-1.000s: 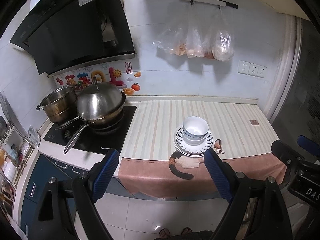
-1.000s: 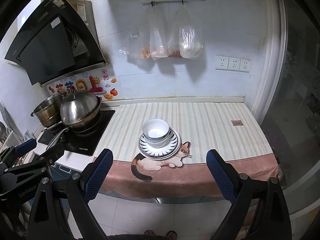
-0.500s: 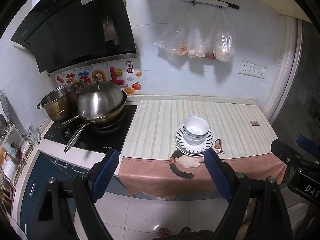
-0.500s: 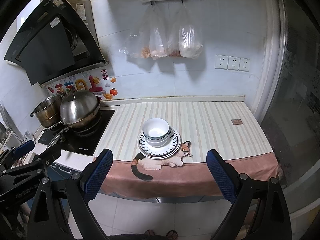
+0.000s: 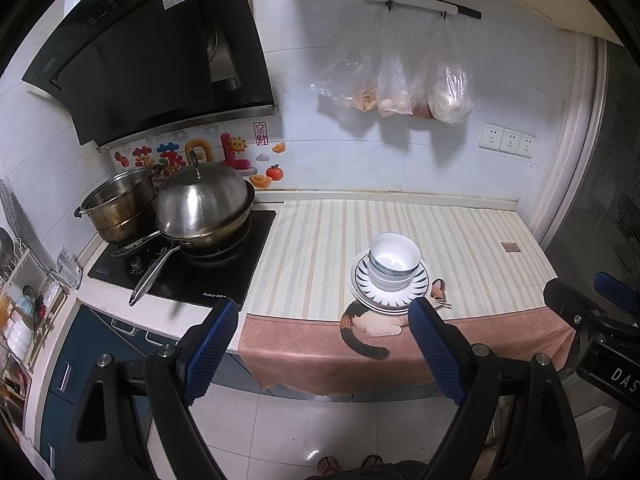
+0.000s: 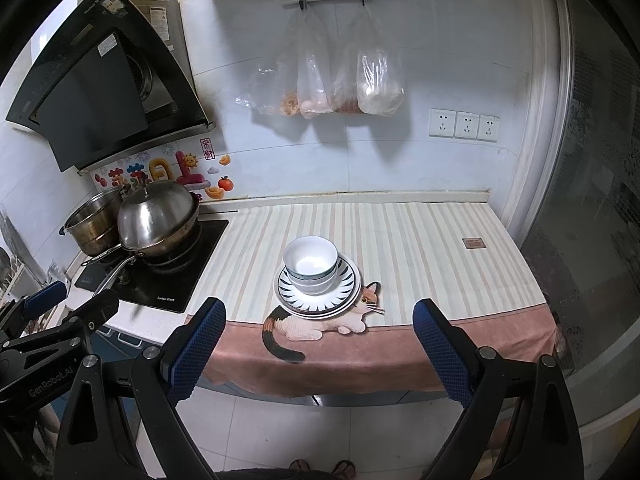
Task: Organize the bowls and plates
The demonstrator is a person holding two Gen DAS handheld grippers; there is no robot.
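Left wrist view: left gripper (image 5: 322, 320) fingers wide, empty, shelf (image 5: 24, 300) at 9 o'clock, right wrist view: right gripper (image 6: 318, 318) wide, empty, white bowls (image 6: 311, 264) nested on striped plates (image 6: 320, 286), centre of cloth (image 6: 420, 240)

Bowls (image 6: 311, 265): white, nested, upright, frame centre. Plates (image 6: 344, 296): white, dark radial rim stripes, stacked flat beneath bowls.

The plates (image 6: 318, 294) lie partly hidden beneath stacked bowls (image 6: 311, 264); the plastic bags' (image 6: 344, 80) contents are indistinct.
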